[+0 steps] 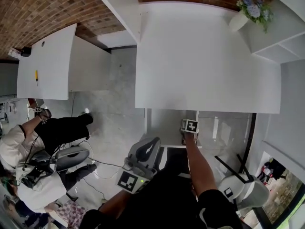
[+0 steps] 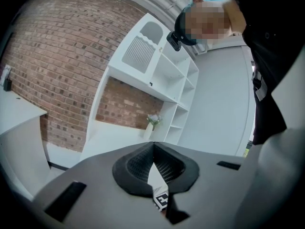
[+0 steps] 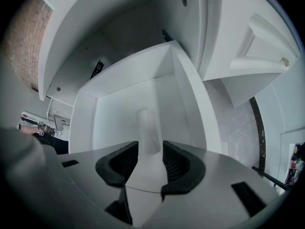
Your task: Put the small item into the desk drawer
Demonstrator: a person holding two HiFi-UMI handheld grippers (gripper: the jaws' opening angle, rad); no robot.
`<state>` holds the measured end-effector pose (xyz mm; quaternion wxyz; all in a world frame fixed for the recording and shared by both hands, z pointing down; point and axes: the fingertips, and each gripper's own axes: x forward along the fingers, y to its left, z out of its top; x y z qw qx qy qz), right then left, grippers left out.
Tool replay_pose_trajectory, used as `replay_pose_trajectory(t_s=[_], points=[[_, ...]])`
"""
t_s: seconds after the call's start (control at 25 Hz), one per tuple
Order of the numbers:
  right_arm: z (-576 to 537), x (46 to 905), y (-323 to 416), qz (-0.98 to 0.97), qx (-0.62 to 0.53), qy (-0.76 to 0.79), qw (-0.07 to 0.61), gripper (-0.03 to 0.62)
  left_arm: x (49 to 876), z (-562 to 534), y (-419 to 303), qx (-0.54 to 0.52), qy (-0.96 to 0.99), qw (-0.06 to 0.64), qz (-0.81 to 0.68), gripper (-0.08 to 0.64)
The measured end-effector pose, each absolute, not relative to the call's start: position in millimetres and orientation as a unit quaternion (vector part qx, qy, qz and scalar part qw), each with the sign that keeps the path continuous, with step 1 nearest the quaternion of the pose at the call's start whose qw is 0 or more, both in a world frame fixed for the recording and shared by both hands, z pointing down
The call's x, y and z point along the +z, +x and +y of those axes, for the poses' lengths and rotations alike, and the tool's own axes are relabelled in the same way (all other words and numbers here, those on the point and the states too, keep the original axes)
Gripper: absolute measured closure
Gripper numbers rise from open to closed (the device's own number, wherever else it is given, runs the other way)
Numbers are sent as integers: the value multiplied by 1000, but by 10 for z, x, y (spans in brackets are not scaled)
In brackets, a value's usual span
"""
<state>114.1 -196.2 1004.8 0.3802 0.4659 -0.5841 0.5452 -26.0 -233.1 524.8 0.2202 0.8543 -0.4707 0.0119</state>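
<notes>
Setting: a white desk with a broad bare tabletop (image 1: 200,56), seen from above, against a brick wall (image 1: 43,8).
Drawer: the white desk drawer (image 3: 187,97) stands pulled out under the near edge of the tabletop; in the head view it shows as a pale box (image 1: 164,125) just below that edge.
Small item: a small pale oblong item (image 3: 147,128) lies flat on the drawer floor, near the middle, clear of the walls.
Right tongs: the right tongs (image 3: 150,154) point down into the drawer with their jaws apart and nothing between them; the item lies just past the tips. In the head view only their marker cube (image 1: 189,126) shows, at the end of the person's outstretched arm.
Left tongs: the left tongs (image 2: 153,149) are closed, tips meeting, and hold nothing. They sit low by the person's body (image 1: 145,154) and aim up at white shelves (image 2: 178,85).
Vase: a white vase of flowers (image 1: 248,11) stands at the far right corner of the tabletop.
Bystander: another person (image 1: 43,142) sits on a chair to the left.
</notes>
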Motion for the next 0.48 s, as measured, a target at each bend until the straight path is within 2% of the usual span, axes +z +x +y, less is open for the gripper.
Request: replay_pose_trajectory(t_s=[0.28, 0.48], points=[[-1910, 9537, 1144, -606, 522, 466, 378, 423, 4901, -2169, -463, -13, 858, 192, -476, 537], [-2033, 9032, 1046, -646, 487, 466, 359, 486, 4619, -2072, -559, -34, 871, 158, -463, 537]])
